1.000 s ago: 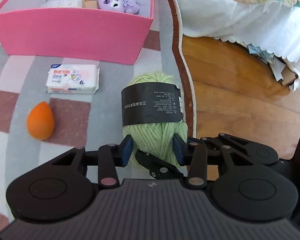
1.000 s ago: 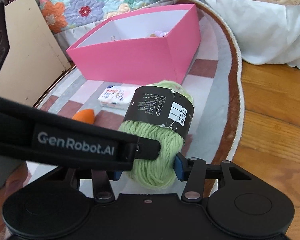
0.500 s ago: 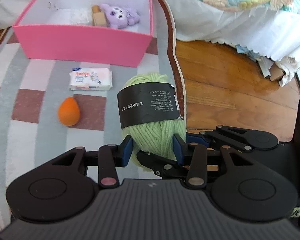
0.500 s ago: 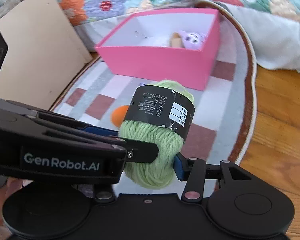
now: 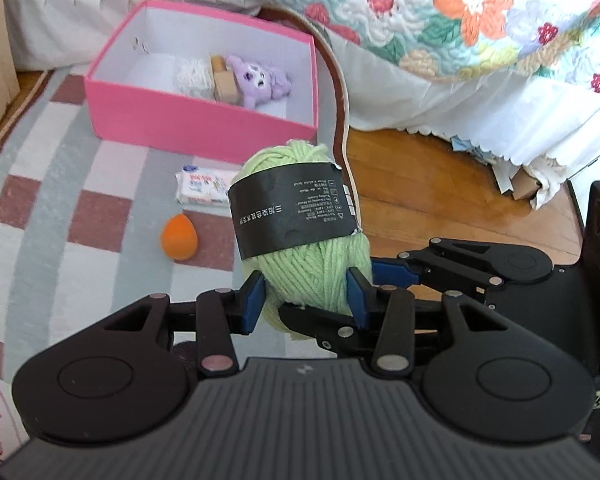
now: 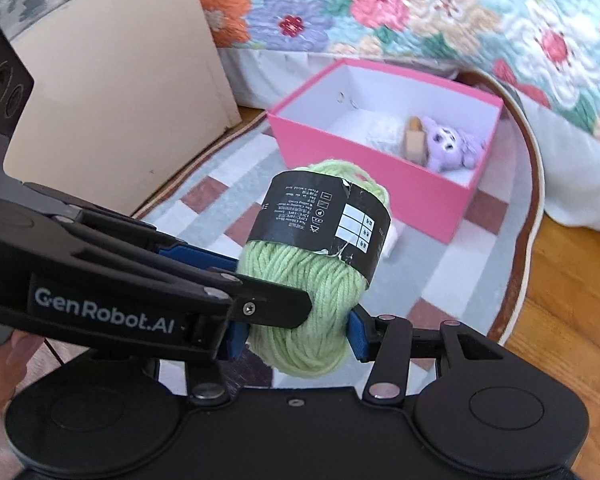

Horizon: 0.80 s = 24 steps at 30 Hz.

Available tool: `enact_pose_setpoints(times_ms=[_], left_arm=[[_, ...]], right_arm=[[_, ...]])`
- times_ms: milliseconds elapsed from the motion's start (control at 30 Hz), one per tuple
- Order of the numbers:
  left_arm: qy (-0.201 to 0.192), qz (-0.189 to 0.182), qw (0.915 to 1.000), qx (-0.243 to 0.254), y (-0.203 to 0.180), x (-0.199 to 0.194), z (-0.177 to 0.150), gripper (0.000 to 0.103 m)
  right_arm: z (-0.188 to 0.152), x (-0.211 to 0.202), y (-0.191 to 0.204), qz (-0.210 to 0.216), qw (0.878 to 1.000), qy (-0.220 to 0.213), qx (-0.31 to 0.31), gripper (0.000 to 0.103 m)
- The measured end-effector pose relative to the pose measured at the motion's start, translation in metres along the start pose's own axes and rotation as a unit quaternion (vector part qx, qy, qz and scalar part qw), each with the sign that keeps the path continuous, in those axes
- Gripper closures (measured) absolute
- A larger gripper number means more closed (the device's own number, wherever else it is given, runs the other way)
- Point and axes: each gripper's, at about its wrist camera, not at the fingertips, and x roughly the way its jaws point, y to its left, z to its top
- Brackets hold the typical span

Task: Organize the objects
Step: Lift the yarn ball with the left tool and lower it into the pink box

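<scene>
Two grippers share one load: the yarn (image 5: pixel 300 236), a green skein with a black paper band (image 5: pixel 292 208) round its middle. Left gripper (image 5: pixel 306 300) has its fingers closed on the lower end of the skein, blue pads sunk into the strands. Right gripper (image 6: pixel 296 336) pinches the same lower end from the other side; its fingers also grip the yarn. The skein hangs in the air above the rug (image 5: pixel 60 184), near the rug's edge, short of the box (image 5: pixel 204 128).

Box is pink, open-topped, and holds a purple plush (image 5: pixel 260 80) plus a couple of small items at the back. Front half looks free. A tissue pack (image 5: pixel 200 188) and an orange sponge (image 5: pixel 179 238) lie on the rug, just in front of the box.

Handling, as a judgement: yarn is light, soft and squashy, so it gives under the pads and won't break. Risk is strands slipping or snagging on the fingers at release. Paper band is already torn at one edge; don't grip there. Best hold is the bare wool below the band, squeezed firmly.
</scene>
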Motion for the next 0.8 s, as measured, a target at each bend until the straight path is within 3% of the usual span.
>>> enact_pose_setpoints(times_ms=[500,800], left_arm=[[-0.032,0.001,0.9989,0.035,0.017,-0.077,0.044,0.060],[-0.061,-0.007,0.9968,0.052,0.025,-0.092,0.079,0.060]], right_arm=[[0.058,-0.031,0.059,-0.021,0.998,-0.044,-0.037,0.049],[0.093,-0.037,0.067,-0.048,0.995,-0.074,-0.048,0.049]])
